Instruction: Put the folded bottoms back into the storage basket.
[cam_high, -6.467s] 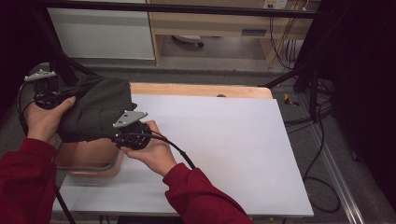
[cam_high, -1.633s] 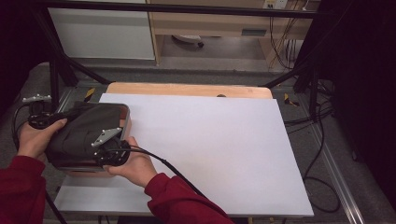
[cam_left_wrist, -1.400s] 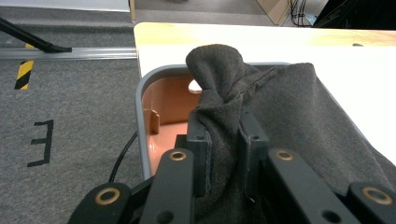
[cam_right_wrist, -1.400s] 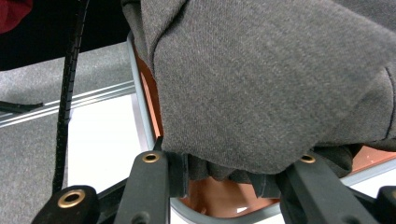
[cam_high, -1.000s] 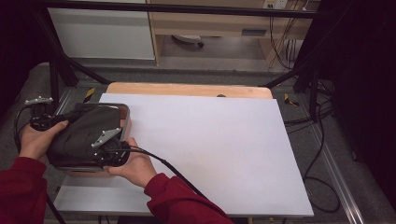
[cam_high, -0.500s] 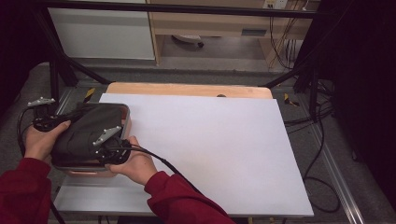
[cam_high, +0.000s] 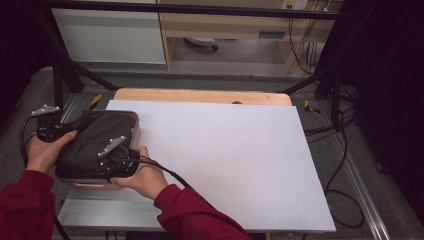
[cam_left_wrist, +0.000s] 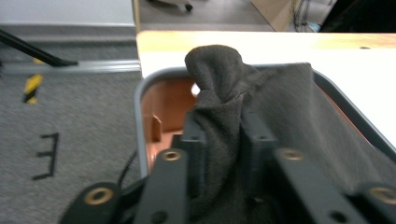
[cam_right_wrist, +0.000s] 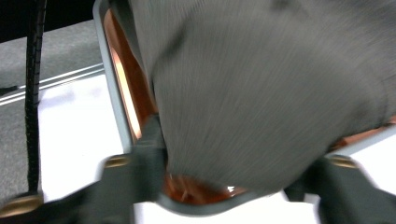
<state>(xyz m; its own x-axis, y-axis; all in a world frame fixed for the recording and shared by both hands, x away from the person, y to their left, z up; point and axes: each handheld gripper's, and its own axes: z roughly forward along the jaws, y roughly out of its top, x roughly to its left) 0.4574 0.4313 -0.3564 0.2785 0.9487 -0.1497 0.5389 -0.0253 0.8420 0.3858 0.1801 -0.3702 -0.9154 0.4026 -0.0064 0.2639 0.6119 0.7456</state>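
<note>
Your left gripper (cam_left_wrist: 224, 140) pinches the dark grey knit cloth (cam_left_wrist: 261, 121) over the grey-rimmed orange plastic bin (cam_left_wrist: 140, 112), jaws just easing apart; your right gripper (cam_right_wrist: 233, 186), jaws just opening, stands wide around the cloth.

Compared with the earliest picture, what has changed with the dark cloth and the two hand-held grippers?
The dark cloth was lowered into the orange bin at the table's left edge. The left hand-held gripper and right hand-held gripper have just been opening, cloth between both pairs of jaws. The white table and the bin's place stayed the same.
</note>
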